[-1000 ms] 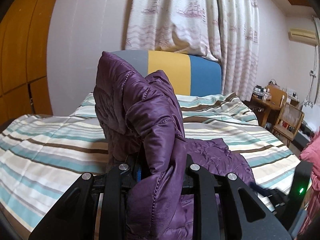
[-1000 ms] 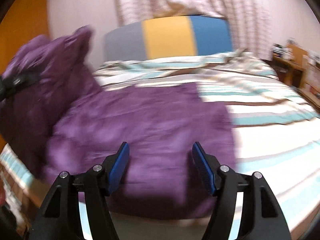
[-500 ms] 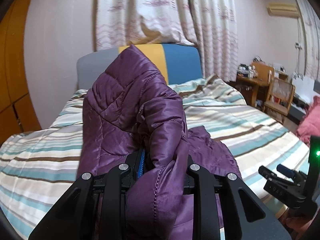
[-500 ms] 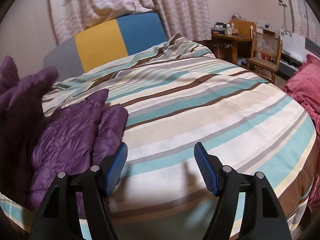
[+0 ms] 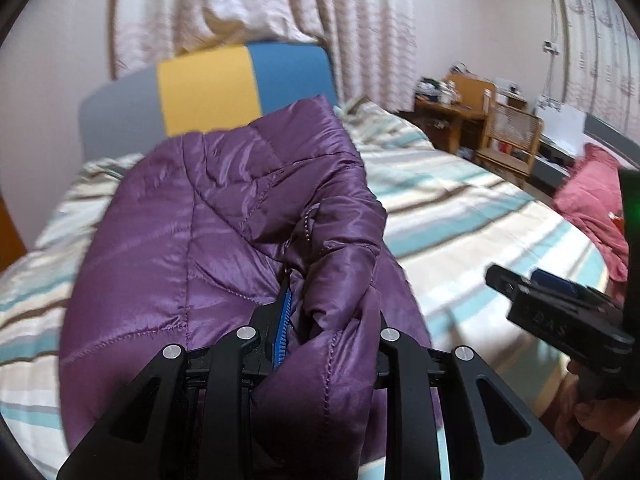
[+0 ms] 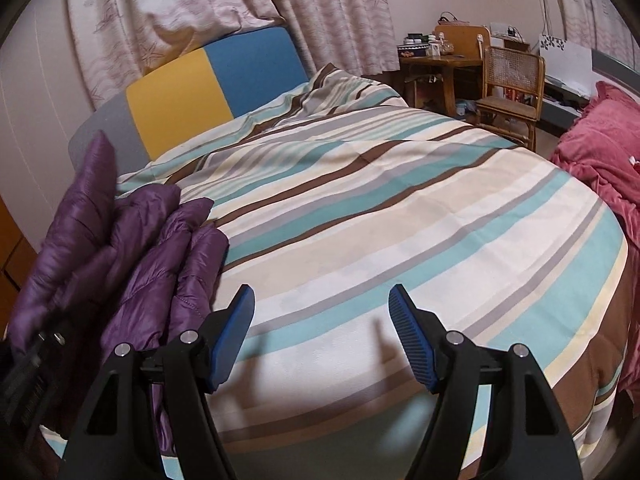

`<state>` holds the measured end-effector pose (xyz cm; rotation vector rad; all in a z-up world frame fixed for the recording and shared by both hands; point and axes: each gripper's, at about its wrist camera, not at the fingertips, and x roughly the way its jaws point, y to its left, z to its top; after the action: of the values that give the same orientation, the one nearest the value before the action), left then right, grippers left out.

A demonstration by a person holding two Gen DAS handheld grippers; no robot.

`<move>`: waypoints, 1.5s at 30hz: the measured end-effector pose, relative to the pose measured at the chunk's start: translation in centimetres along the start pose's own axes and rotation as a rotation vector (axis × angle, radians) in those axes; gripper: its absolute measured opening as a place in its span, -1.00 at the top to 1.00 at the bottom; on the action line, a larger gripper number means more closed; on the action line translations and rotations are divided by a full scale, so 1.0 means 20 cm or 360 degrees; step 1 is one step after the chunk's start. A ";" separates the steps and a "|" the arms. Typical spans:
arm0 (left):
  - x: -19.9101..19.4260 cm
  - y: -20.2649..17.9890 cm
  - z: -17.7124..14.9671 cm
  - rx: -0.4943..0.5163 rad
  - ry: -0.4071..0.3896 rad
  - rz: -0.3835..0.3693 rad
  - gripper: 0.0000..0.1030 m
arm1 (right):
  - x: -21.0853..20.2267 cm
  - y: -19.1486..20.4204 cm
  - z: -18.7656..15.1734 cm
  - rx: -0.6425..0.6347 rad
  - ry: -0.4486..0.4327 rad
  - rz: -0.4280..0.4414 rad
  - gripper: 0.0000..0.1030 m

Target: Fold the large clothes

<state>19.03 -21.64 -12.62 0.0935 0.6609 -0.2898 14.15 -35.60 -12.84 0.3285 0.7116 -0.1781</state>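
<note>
- One purple quilted jacket (image 5: 208, 240) is lying bunched at the left side of the striped bed (image 6: 380, 208), with one part of it being held up off the cover.
- Two grippers are showing: the left gripper (image 5: 316, 320) is clamping a thick fold of the jacket between its jaws, and the cloth is swelling up over them and hiding most of the blue pads.
- The right gripper (image 6: 322, 312) is hovering over bare striped cover just right of the jacket, jaws standing wide and gripping nothing.
- In the right wrist view the jacket (image 6: 132, 256) is spilling toward the near edge of the bed.
- One headboard (image 6: 208, 80) in grey, yellow and blue panels is standing at the far end, with patterned curtains (image 6: 224, 4) hanging behind it.
- One cane-backed chair (image 6: 510, 92) and one wooden desk (image 6: 440, 64) are standing beyond the bed to the right; one pink cloth heap (image 6: 604, 148) is lying at the right edge.
- The raised jacket is blocking much of the left wrist view of the bed.
</note>
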 end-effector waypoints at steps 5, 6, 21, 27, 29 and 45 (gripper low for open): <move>0.06 -0.01 -0.05 0.0000 0.0032 -0.0031 0.55 | 0.01 0.03 -0.01 -0.0068 0.0010 -0.0098 -0.35; 0.06 -0.01 -0.06 -0.0001 0.0029 -0.0033 0.55 | 0.01 0.04 -0.02 -0.0087 0.0013 -0.0120 -0.35; -0.17 0.01 -0.05 -0.0173 -0.0067 -0.0397 -0.50 | 0.01 0.08 -0.03 -0.0244 -0.0025 -0.0232 -0.35; -0.39 0.06 -0.05 -0.0172 -0.0200 -0.0509 -0.63 | 0.01 0.08 -0.02 -0.0247 -0.0025 -0.0229 -0.35; -0.44 0.11 -0.05 -0.0195 -0.0243 -0.0476 -0.63 | 0.01 0.08 -0.02 -0.0250 -0.0031 -0.0228 -0.35; -0.44 0.88 -0.12 -0.0912 -0.0286 0.0252 -0.63 | -0.01 0.15 -0.01 -0.0343 -0.0045 -0.0210 -0.35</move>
<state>16.27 -2.34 -9.15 -0.4230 0.5332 0.0510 14.65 -32.75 -12.07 0.0729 0.7178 -0.2286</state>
